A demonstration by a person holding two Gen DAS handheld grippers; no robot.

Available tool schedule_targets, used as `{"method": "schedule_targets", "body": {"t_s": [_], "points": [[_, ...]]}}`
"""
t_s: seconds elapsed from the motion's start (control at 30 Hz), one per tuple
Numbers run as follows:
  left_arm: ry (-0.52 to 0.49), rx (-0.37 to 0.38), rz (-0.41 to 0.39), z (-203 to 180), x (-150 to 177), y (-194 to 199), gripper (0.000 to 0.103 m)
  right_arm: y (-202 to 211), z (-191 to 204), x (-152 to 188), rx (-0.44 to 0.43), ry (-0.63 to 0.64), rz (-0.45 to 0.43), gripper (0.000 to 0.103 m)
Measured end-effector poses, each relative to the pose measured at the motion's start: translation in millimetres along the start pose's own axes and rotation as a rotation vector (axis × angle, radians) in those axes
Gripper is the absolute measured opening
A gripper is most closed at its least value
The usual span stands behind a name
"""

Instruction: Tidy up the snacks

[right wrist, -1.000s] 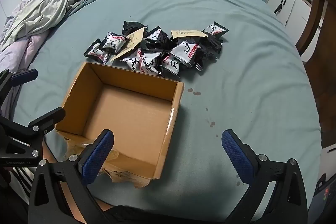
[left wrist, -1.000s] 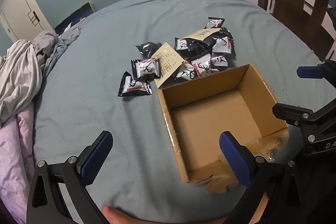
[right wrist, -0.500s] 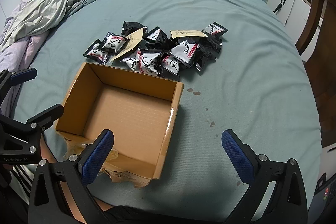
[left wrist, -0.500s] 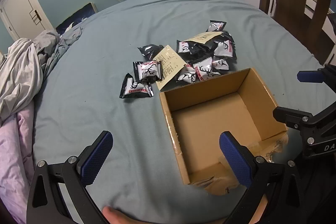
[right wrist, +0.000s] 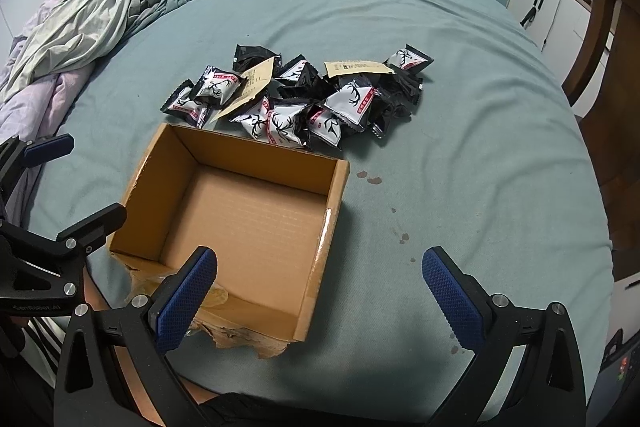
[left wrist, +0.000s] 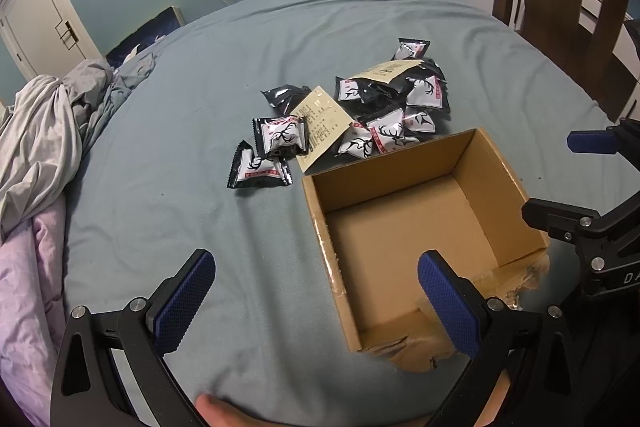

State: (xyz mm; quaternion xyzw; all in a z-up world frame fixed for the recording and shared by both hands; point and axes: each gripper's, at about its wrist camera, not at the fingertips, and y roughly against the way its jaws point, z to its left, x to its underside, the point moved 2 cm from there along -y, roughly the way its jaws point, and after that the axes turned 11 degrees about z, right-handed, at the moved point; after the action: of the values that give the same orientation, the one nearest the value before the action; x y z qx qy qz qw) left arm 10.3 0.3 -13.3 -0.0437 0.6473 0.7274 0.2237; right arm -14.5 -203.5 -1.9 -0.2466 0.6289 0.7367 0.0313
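Open brown cardboard box [right wrist: 248, 223], empty, near the bed's [right wrist: 460, 131] front edge.
Black-and-white foil snack packets [right wrist: 304, 99] heaped just beyond it; left gripper [left wrist: 316, 291] and right gripper [right wrist: 320, 291], jaws spread, empty.

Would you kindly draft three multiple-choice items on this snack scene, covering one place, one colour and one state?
1. Where does the pile of black and silver snack packets lie?
A. inside the box
B. on the bedsheet beyond the box
C. on the wooden chair

2. What colour are the pads of the right tongs?
A. blue
B. red
C. white

3. What is the state of the open brown cardboard box?
A. full of packets
B. closed with tape
C. empty

Answers:
1. B, since the packets rest on the teal bedsheet past the box's far wall.
2. A, since both pads show blue.
3. C, since only its bare floor shows.
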Motion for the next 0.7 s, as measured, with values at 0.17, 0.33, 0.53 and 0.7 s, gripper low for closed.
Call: {"method": "schedule_targets", "body": {"t_s": [0.17,0.33,0.53,0.7], "points": [[0.001,0.006,0.001,0.4,-0.4,-0.2,0.103,-0.6,-4.2,-2.4,-0.023,-0.017,0.007,0.103],[0.013,0.006,0.001,2.7,-1.4,-0.4,0.103,-1.5,-11.0,-7.2,-0.055,-0.051,0.002,0.103],[0.072,-0.01,-0.032,15.4,-5.9,5.4,0.103,-3.3,-12.9,-20.1,-0.043,-0.071,-0.03,0.103],[0.097,-0.017,-0.03,22.0,-7.2,1.9,0.103,-4.7,-19.3,-28.4,-0.083,-0.118,-0.044,0.103]]}}
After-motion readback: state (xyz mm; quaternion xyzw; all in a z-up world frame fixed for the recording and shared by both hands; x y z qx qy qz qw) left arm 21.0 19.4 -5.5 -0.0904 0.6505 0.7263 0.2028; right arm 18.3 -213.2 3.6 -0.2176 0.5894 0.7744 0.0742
